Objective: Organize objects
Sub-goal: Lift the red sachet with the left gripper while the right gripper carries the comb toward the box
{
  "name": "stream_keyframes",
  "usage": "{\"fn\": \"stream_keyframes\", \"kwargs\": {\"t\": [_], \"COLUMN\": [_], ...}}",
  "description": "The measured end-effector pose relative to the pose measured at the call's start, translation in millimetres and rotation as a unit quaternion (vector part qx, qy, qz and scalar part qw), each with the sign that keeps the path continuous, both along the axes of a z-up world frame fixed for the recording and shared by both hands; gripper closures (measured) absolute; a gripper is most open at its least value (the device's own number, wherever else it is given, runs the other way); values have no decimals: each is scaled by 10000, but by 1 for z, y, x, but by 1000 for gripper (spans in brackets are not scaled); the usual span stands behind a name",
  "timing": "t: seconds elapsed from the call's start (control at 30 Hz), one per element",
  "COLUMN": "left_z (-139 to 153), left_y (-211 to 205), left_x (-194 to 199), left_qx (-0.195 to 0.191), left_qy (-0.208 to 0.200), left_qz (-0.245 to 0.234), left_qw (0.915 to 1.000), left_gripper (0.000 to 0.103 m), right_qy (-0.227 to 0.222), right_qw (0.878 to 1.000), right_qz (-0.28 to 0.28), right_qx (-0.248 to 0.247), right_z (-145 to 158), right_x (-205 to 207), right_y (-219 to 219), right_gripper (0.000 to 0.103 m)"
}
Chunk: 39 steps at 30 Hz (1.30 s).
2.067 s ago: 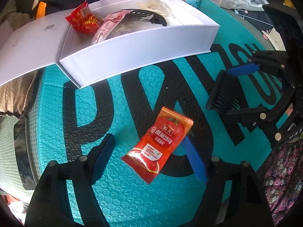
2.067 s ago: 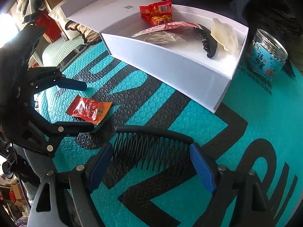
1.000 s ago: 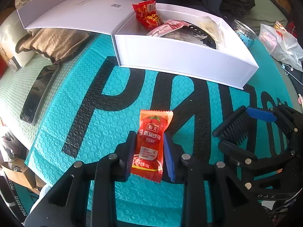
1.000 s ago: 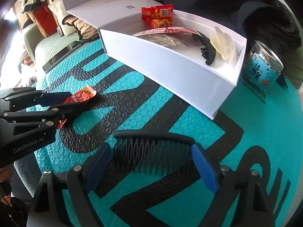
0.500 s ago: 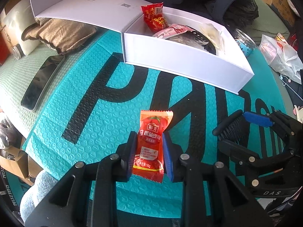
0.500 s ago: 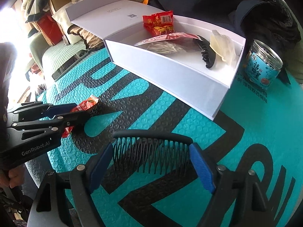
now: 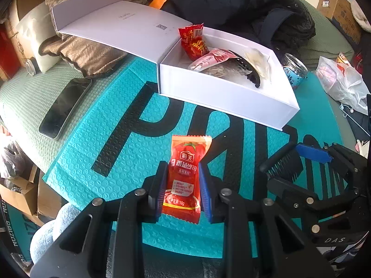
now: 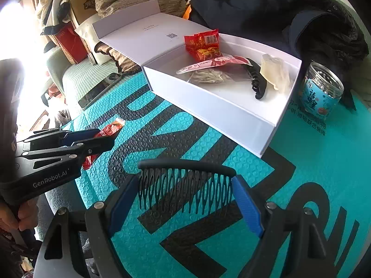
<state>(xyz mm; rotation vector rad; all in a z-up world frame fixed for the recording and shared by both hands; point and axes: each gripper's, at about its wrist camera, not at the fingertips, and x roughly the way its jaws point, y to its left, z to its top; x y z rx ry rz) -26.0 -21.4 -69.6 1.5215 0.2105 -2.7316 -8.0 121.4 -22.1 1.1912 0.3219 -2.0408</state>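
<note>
The left gripper (image 7: 183, 185) is clamped on one red ketchup sachet (image 7: 184, 173), its blue pads pressing both long edges, the sachet held over the near edge of the teal padded mat (image 7: 92, 153); the right gripper (image 8: 185, 199) is closed on one black hair comb (image 8: 185, 180), gripped at its two ends with the teeth pointing back toward the camera, over the mat's black lettering; seen from the left wrist, the comb (image 7: 284, 164) and the right gripper (image 7: 301, 162) sit just to the right of the sachet, apart from it.

One open white box (image 8: 215, 115) lies at the far side of the mat, its lid (image 8: 143, 37) folded flat to the left; its near wall rises between both grippers and the inside. In the box I count four things: one red snack packet (image 8: 204, 44) leaning at the far left corner, one pink-topped clear packet (image 8: 208, 69), one black claw clip (image 8: 256, 83), and one pale crumpled wrapper (image 8: 274, 73) near the right wall.

Beside the box's right wall stands one blue-labelled jar (image 8: 322, 90); off the mat's left edge lies one dark phone (image 7: 63, 106) on green fabric; a brown cushion (image 7: 85, 53) props the lid; dark clothing (image 7: 243, 7) is heaped behind the box; one plastic bag (image 7: 340, 81) sits at far right.
</note>
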Motion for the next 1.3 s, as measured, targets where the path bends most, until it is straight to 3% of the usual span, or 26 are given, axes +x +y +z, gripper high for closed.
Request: {"fn": "stream_keyframes", "kwargs": {"t": [0.43,0.83,1.3], "left_z": [48,95,103], "left_y": [9,15,34], "left_x": [1,-24,-85], "left_qx": [-22,-47,-20], "left_qy": [362,706,726], "left_qz": [10,-73,-306], "left_qw": [9993,9975,9969], "left_gripper": [78,78,78], "right_qy": [289,674,890], "right_qw": [9989,9956,9930], "right_qz": [107,261,147], "right_qx": [-364,-596,-757], "right_z": [41,78,91], "right_x": [2,-13,-60], "right_y": [7,6,7], "right_gripper": [20,20,20]}}
